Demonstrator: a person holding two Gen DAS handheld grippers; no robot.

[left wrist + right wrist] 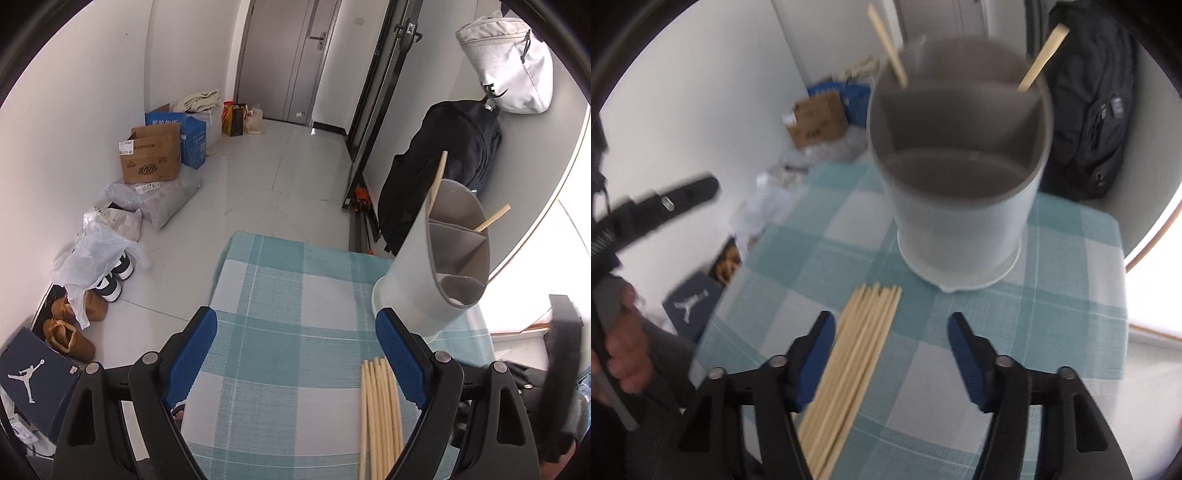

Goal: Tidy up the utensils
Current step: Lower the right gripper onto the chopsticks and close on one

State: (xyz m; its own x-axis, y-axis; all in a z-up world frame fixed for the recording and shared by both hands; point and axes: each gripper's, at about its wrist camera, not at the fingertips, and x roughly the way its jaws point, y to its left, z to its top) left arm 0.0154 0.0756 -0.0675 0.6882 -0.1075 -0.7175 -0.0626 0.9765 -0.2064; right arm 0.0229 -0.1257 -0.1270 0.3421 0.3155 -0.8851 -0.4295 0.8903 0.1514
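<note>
A bundle of several wooden chopsticks (380,413) lies on the teal checked tablecloth (280,295), just inside the right finger of my left gripper (297,332), which is open and holds nothing. The grey divided utensil holder (443,258) stands beyond that finger with two chopsticks (437,184) leaning in its far compartments. In the right wrist view my right gripper (892,321) hovers open over the cloth (1071,258). The chopstick bundle (857,365) runs beside its left finger, untouched. The holder (960,206) stands just ahead, blurred.
The table's far and left edges drop to a floor with cardboard boxes (151,158), plastic bags (99,254) and shoes (70,336). A black backpack (461,155) and a white bag (509,59) hang behind the holder. A hand (624,354) grips the left tool.
</note>
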